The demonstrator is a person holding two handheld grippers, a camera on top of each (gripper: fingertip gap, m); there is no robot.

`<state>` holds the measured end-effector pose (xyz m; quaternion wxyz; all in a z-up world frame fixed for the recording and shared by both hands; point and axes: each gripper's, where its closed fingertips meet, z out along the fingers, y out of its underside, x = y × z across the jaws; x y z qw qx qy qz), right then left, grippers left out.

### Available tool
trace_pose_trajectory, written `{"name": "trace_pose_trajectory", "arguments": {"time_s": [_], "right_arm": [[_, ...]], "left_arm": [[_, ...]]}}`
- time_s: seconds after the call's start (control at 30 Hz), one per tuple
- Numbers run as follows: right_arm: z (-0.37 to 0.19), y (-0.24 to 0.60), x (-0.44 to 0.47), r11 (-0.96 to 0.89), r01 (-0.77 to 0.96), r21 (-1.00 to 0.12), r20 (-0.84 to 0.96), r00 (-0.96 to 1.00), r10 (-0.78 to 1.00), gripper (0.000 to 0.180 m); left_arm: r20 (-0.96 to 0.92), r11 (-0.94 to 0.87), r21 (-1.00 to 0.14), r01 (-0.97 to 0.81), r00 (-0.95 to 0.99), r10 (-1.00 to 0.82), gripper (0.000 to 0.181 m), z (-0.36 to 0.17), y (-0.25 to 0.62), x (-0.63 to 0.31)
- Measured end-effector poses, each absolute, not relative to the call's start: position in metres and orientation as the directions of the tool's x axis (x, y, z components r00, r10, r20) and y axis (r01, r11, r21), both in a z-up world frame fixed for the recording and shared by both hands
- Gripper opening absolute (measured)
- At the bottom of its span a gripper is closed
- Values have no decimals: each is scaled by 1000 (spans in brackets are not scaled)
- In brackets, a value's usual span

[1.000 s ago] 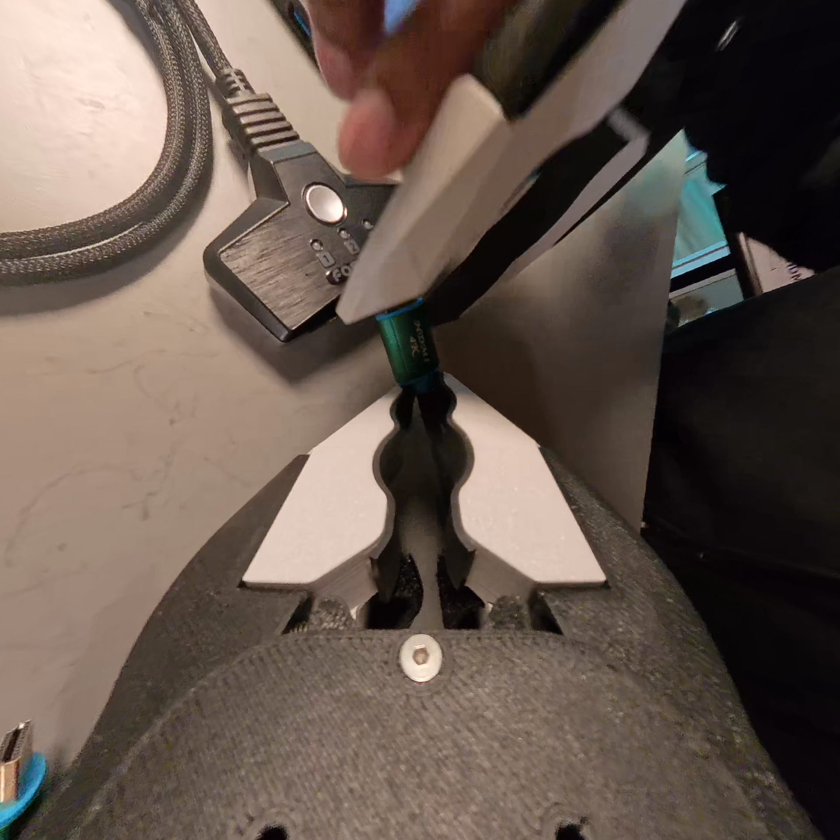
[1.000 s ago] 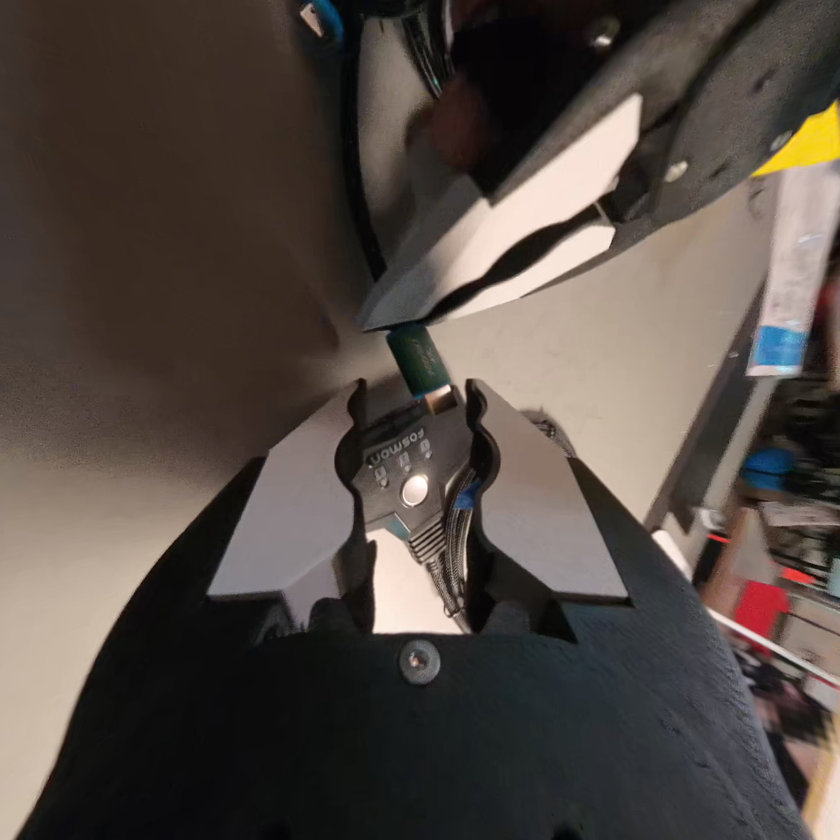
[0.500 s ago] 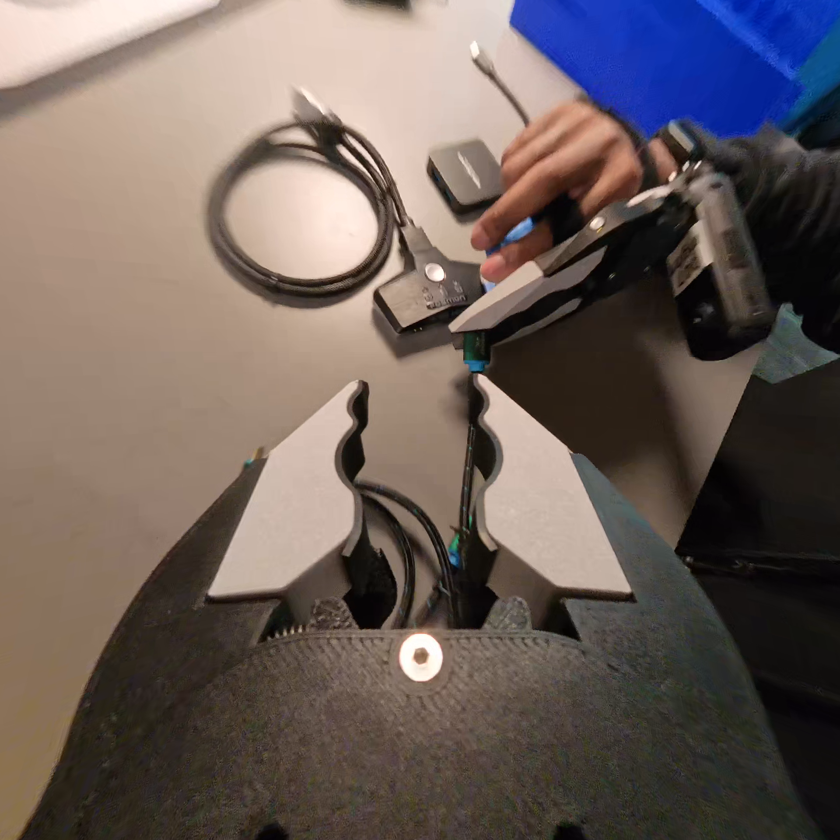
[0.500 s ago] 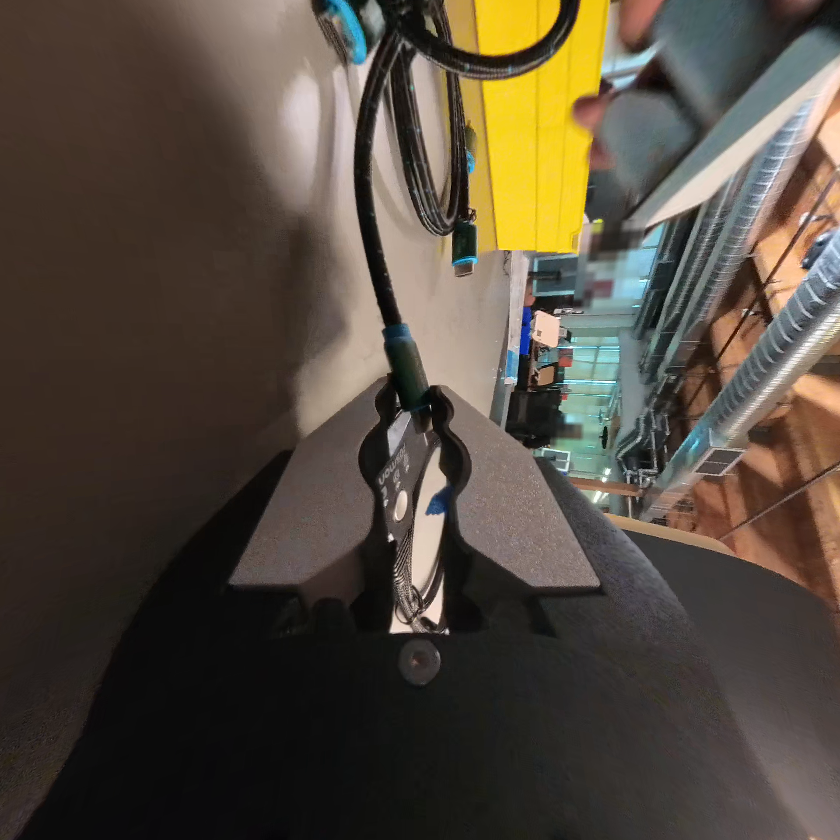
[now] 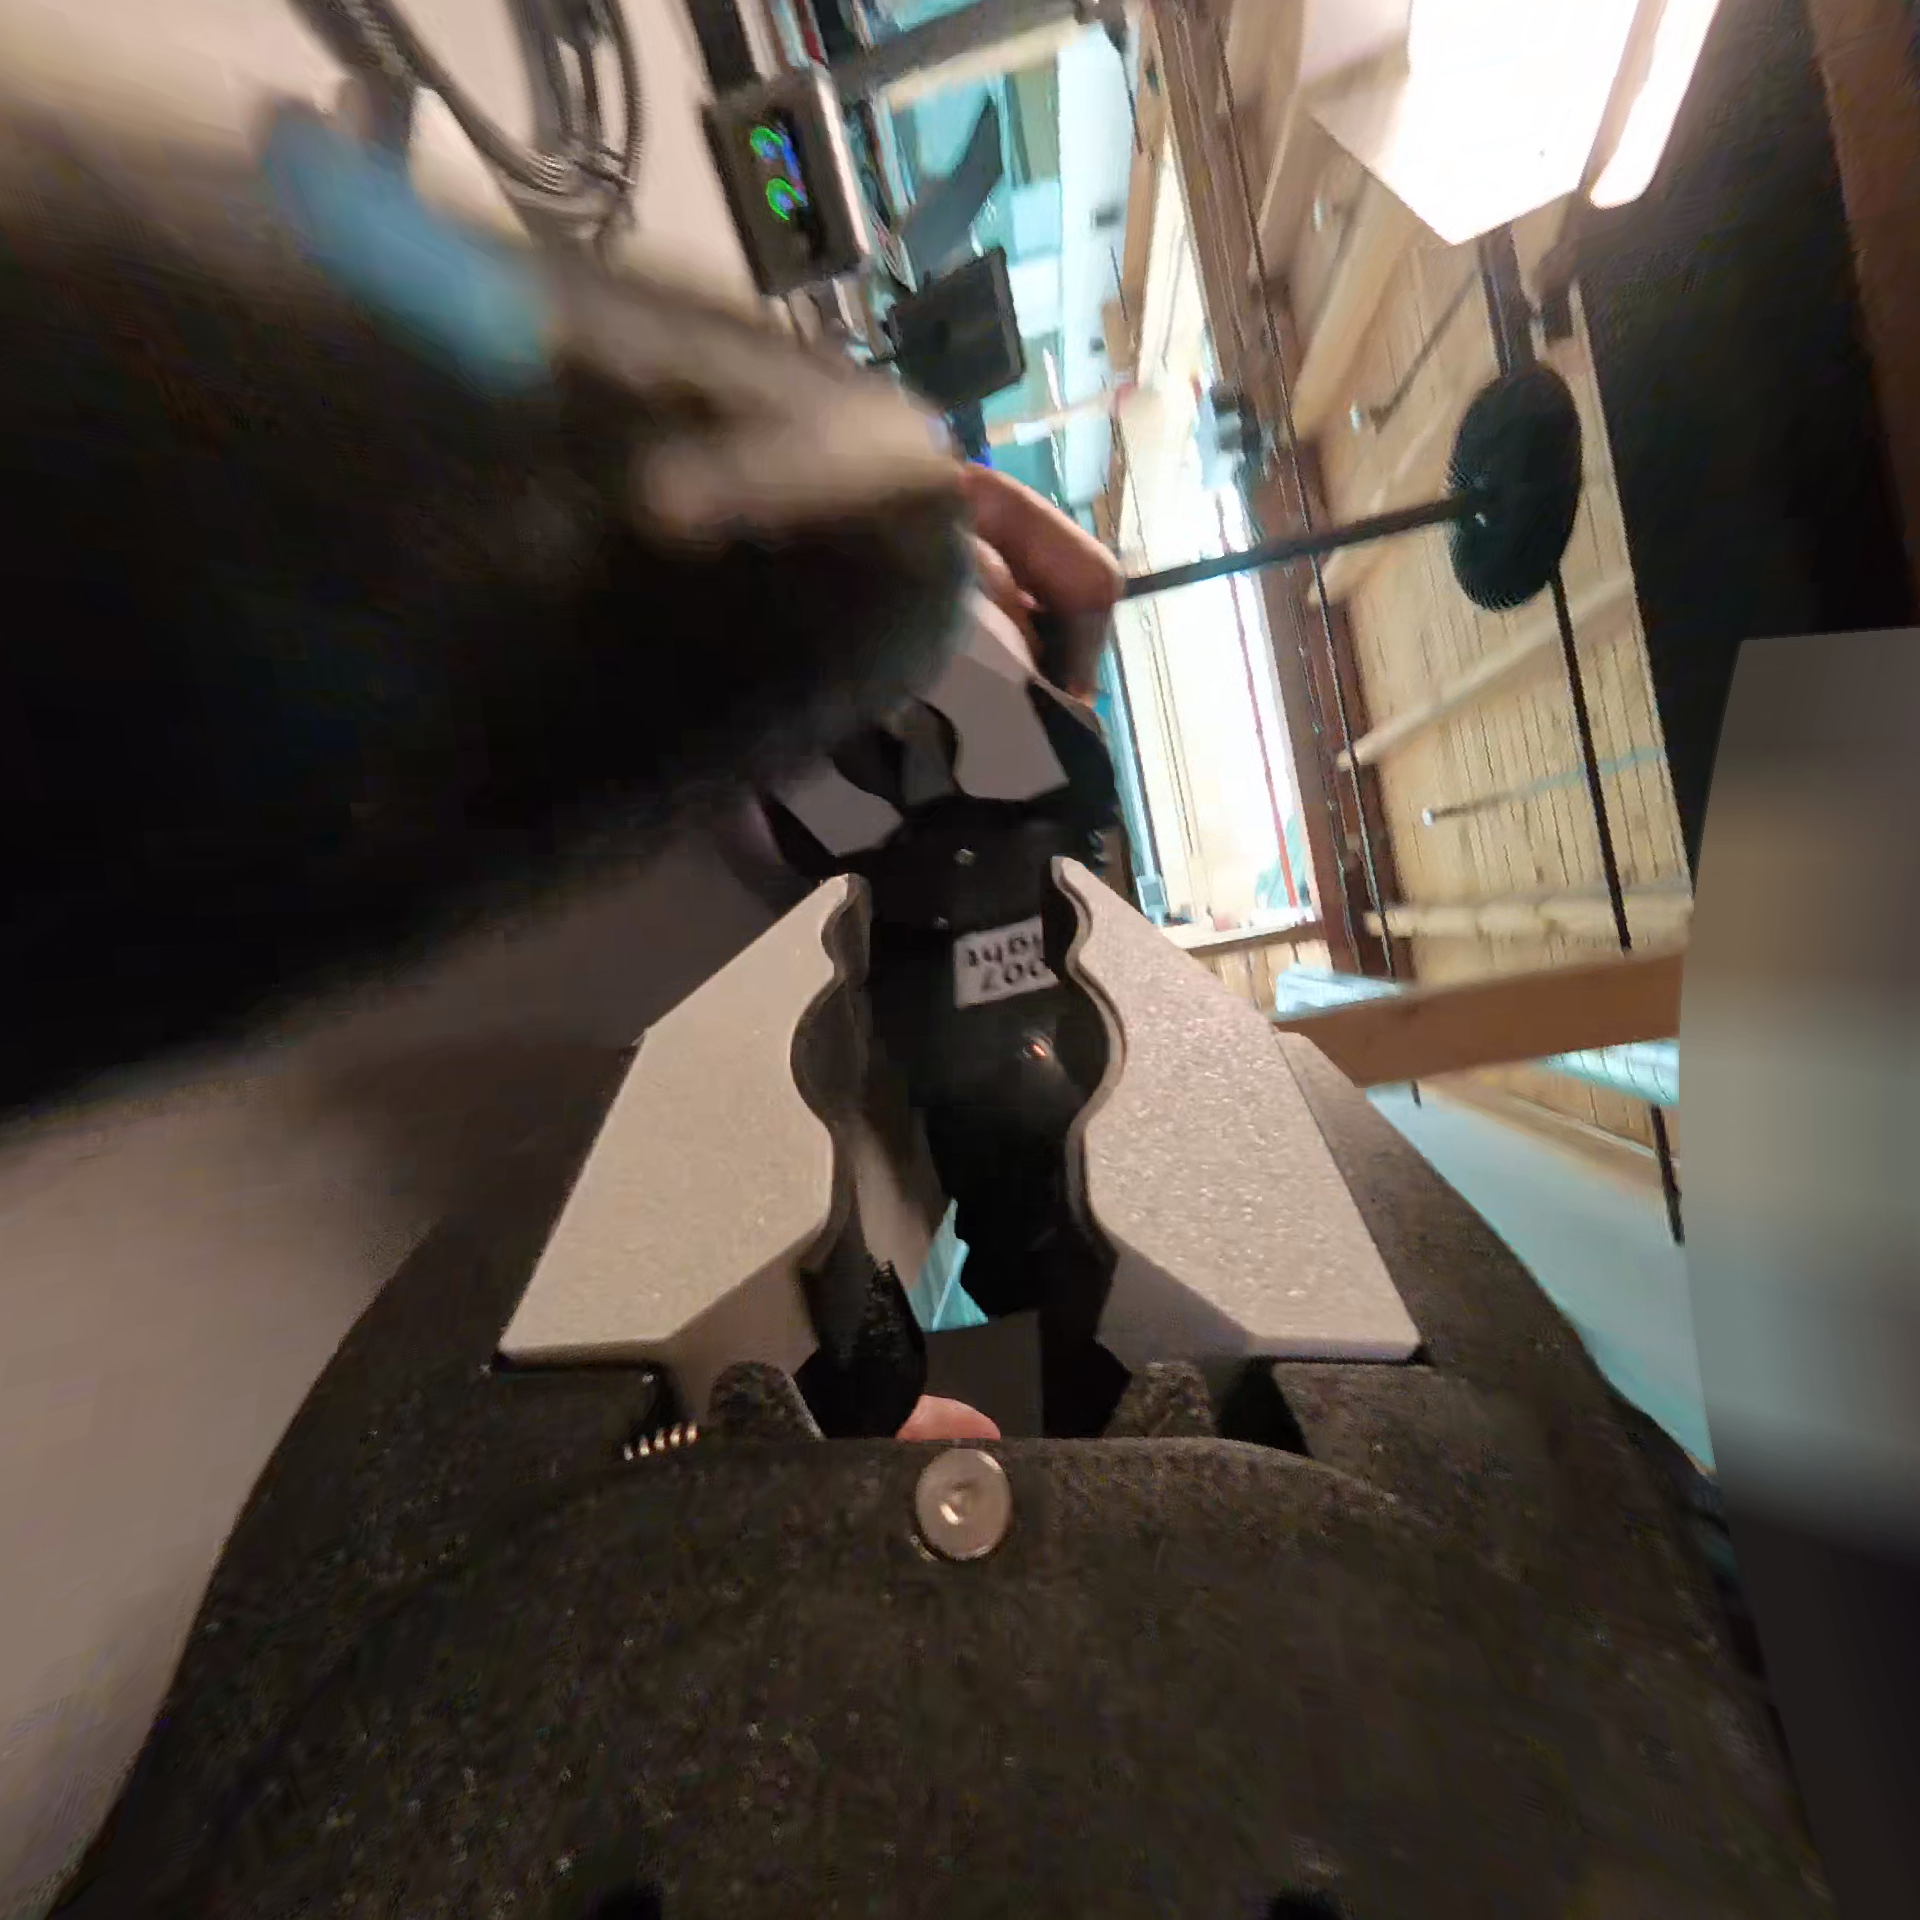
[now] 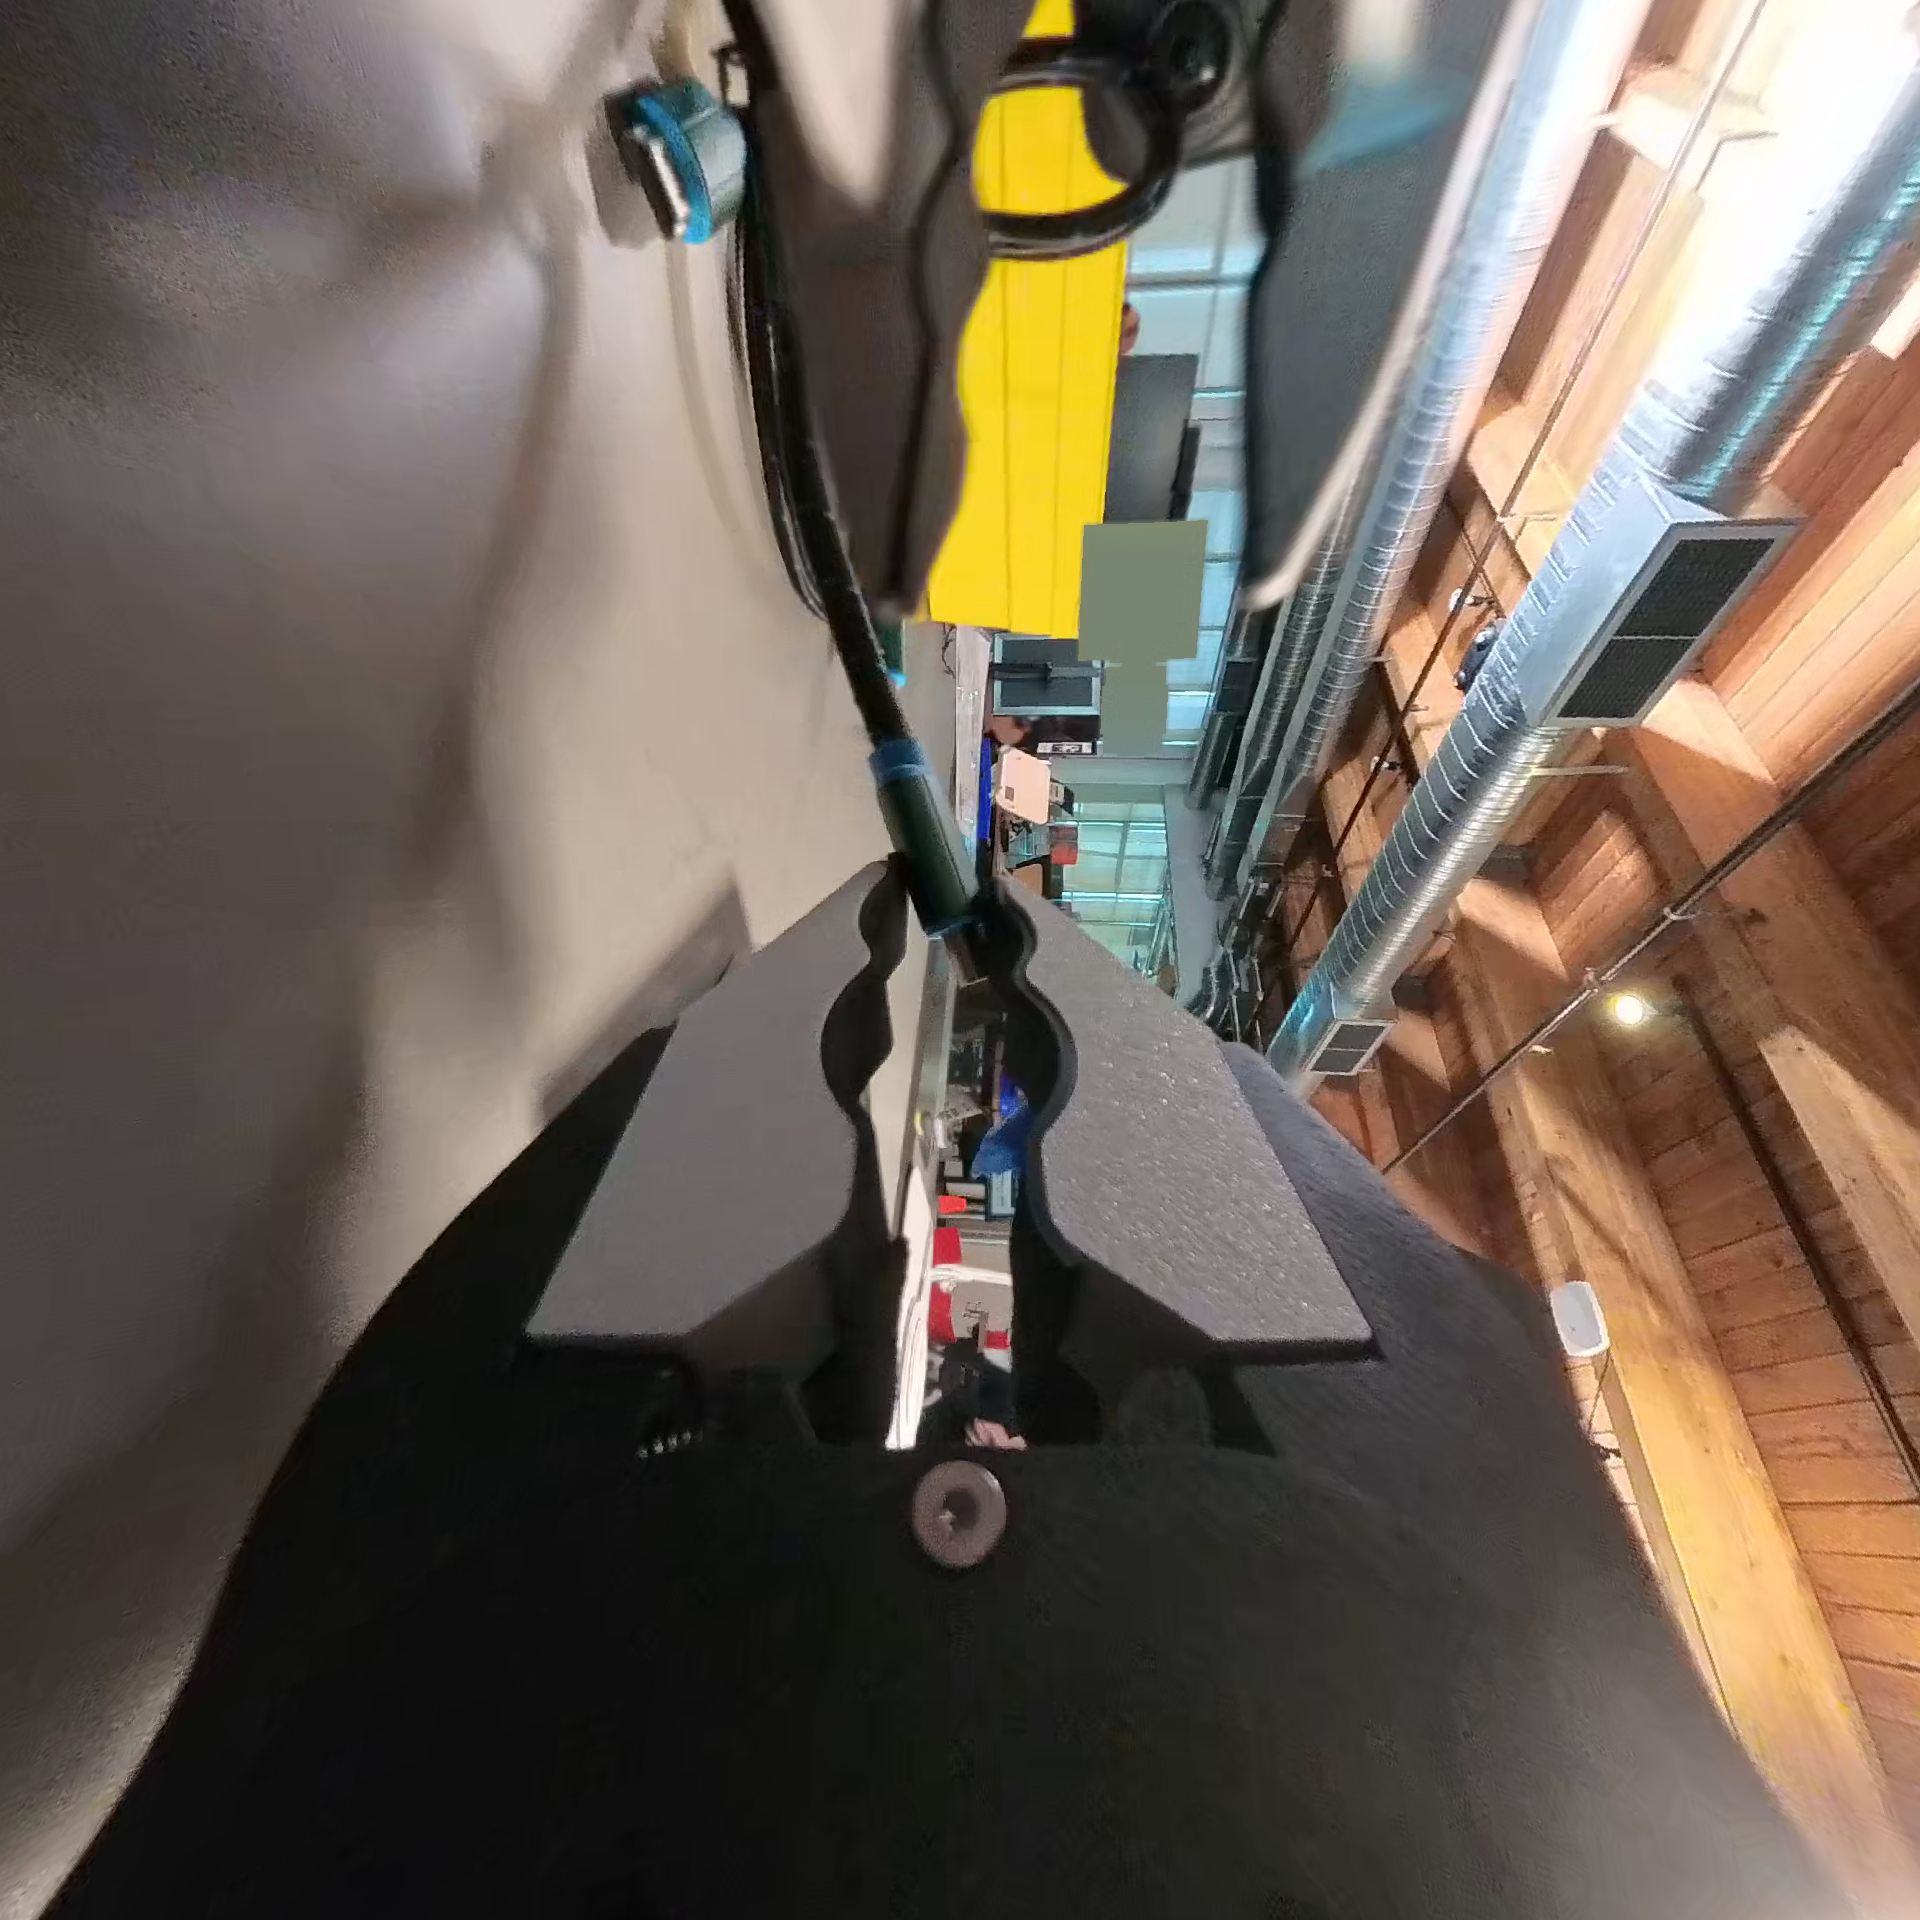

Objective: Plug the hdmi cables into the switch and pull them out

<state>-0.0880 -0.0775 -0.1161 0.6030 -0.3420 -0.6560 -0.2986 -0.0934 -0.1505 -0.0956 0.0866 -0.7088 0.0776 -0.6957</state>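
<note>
The right tool (image 6: 940, 904), fingers parted and pinching nothing, has the green HDMI plug (image 6: 935, 847) at its tips at 12 o'clock, seemingly just pulled free, while the left tool (image 5: 956, 899) gapes empty; the switch is out of view

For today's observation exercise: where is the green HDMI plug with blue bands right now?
In the right wrist view, the green HDMI plug sits at the right gripper fingertips, its black braided cable running up along the pale table.

Two grippers (image 5: 956, 899) (image 6: 940, 904) show, with two blue-banded cable plugs (image 6: 930, 847) (image 6: 675, 156), one yellow panel (image 6: 1023, 416), and two small dark devices (image 5: 795, 177) (image 5: 956, 327) far off.
</note>
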Motion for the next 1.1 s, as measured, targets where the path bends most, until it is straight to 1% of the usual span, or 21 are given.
{"name": "trace_pose_trajectory", "arguments": {"time_s": [0.1, 0.2, 0.33, 0.47, 0.57, 0.67, 0.77, 0.83, 0.87, 0.9, 0.93, 0.97, 1.03, 1.1], "right_arm": [[-114, -83, -89, 600, 799, -42, 996, -17, 92, 17], [-108, -84, -87, 596, 800, -66, 996, 17, 87, 17], [-96, -87, -87, 603, 788, -120, 993, 91, 79, 15], [-98, -90, -91, 618, 778, -115, 993, 82, 82, 16], [-98, -90, -92, 620, 776, -113, 994, 85, 74, 16], [-95, -90, -91, 625, 772, -111, 994, 93, 61, 16], [-94, -90, -91, 632, 767, -105, 994, 94, 51, 16], [-94, -91, -90, 635, 764, -116, 993, 94, 68, 16], [-93, -91, -88, 634, 762, -131, 991, 95, 90, 16], [-93, -90, -85, 628, 762, -159, 987, 102, 127, 21], [-93, -88, -79, 612, 765, -202, 976, 108, 187, 30], [-96, -86, -73, 587, 767, -257, 955, 110, 275, 33], [-108, -82, -56, 494, 783, -377, 866, 109, 489, 47], [-126, -80, -37, 346, 817, -462, 711, 107, 695, 61]], "left_arm": [[972, -964, -233, 130, 57, -228, 35, -103, -135, -92], [971, -955, -233, 184, 88, -220, 38, -106, -125, -91], [991, -961, -131, 245, 15, -131, 39, -102, -122, -85], [991, -951, -74, 300, -82, -103, 38, -94, -112, -85], [990, -957, -72, 282, -95, -102, 29, -95, -110, -83], [990, -957, -72, 283, -96, -102, 15, -96, -108, -84], [988, -960, -94, 266, -98, -123, 13, -96, -108, -83], [984, -958, -132, 256, -82, -158, 12, -97, -108, -83], [980, -953, -162, 257, -67, -185, 12, -97, -108, -84], [975, -941, -198, 273, -48, -219, 13, -96, -104, -86], [967, -930, -236, 282, -25, -253, 13, -95, -101, -89], [959, -919, -271, 285, -2, -283, 13, -94, -98, -92], [946, -899, -319, 300, 37, -323, 13, -94, -90, -98], [933, -883, -359, 303, 76, -353, 12, -96, -84, -103]]}}
